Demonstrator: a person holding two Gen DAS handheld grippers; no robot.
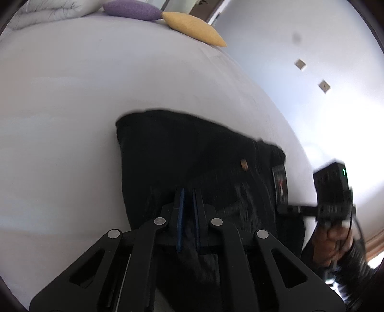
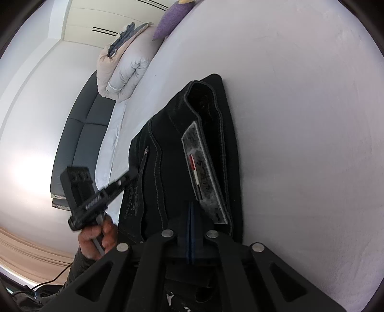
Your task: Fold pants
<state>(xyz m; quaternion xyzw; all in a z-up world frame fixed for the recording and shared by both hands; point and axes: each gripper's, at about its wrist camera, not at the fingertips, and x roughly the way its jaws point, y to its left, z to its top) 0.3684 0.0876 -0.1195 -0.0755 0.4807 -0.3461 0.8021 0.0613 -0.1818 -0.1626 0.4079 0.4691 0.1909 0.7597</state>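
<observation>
Black pants lie folded on a pale lilac bed sheet. My left gripper is shut on a fold of the black fabric between its blue pads. My right gripper is shut on the pants' waistband edge, next to the grey inner label. The pants show stitched seams and a zip in the right wrist view. The right gripper also shows in the left wrist view, at the waistband near the label. The left gripper shows in the right wrist view.
A purple cushion and a yellow cushion lie at the far end of the bed. A folded white duvet sits at the bed's edge by a dark headboard. A white wall is beside the bed.
</observation>
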